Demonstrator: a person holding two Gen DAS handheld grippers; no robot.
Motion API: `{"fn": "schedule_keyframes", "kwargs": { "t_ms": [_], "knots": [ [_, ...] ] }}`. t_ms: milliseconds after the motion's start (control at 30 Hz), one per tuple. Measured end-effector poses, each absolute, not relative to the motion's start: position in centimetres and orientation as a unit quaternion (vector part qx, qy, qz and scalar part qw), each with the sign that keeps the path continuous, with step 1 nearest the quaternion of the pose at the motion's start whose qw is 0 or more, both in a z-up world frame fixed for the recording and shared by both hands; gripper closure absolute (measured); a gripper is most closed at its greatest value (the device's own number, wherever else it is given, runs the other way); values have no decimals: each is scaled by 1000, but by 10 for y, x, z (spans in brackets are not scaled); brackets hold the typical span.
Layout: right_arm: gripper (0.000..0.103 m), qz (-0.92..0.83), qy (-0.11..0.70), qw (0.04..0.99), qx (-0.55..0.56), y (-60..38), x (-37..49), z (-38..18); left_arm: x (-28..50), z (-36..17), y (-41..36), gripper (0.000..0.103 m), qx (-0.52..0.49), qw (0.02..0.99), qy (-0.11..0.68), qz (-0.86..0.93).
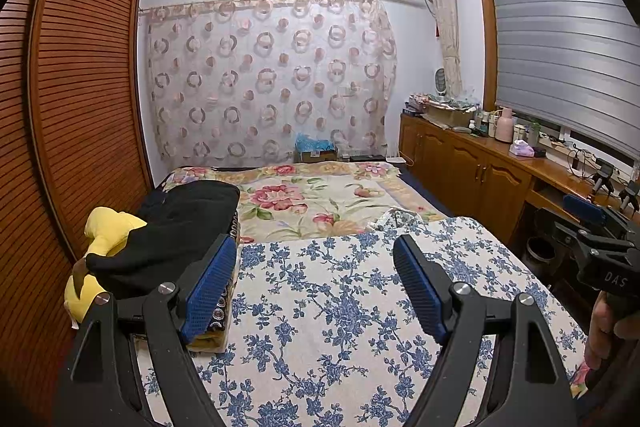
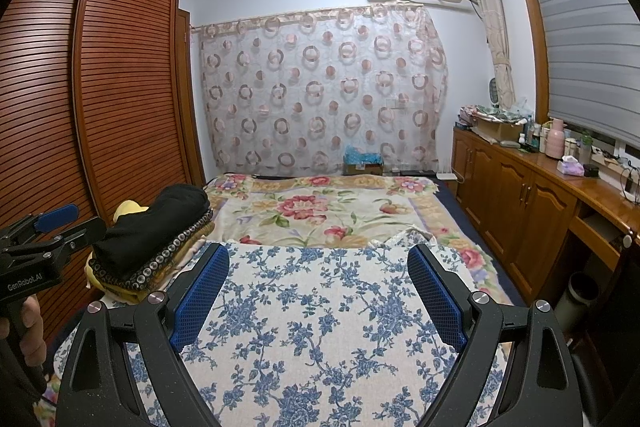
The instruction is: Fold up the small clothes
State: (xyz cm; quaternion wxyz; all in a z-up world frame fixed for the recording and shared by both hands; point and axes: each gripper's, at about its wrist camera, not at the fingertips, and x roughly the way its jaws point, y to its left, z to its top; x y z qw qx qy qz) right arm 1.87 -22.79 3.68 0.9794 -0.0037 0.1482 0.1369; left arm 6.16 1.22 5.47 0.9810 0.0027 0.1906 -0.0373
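A cream cloth with blue flowers (image 1: 340, 307) lies spread flat on the near part of the bed and fills the lower half of both views (image 2: 320, 327). My left gripper (image 1: 314, 243) hovers over its left part, open, nothing between the blue pads. My right gripper (image 2: 318, 249) hangs over the same cloth, open and empty too. Each shows at the edge of the other's view: the right gripper (image 1: 580, 223), the left gripper (image 2: 68, 225). A stack of clothes topped by a black garment (image 1: 180, 227) (image 2: 160, 223) sits at the cloth's left, with a yellow piece (image 1: 108, 227) beneath.
A blanket with pink flowers (image 1: 304, 199) covers the far bed. A slatted wooden wardrobe (image 1: 80, 87) stands close on the left. A low wooden cabinet (image 2: 516, 203) with bottles runs along the right, a dark bin (image 2: 580, 291) below. A small white lacy cloth (image 2: 408, 233) lies past the blue-flowered cloth.
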Motion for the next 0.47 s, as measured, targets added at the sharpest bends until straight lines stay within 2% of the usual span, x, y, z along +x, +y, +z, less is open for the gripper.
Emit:
{"fn": "schedule_keyframes", "kwargs": {
  "t_ms": [467],
  "knots": [
    [11, 137, 148, 979, -4, -227, 19, 36, 61, 54, 12, 21, 3, 981, 190, -37]
  ]
}}
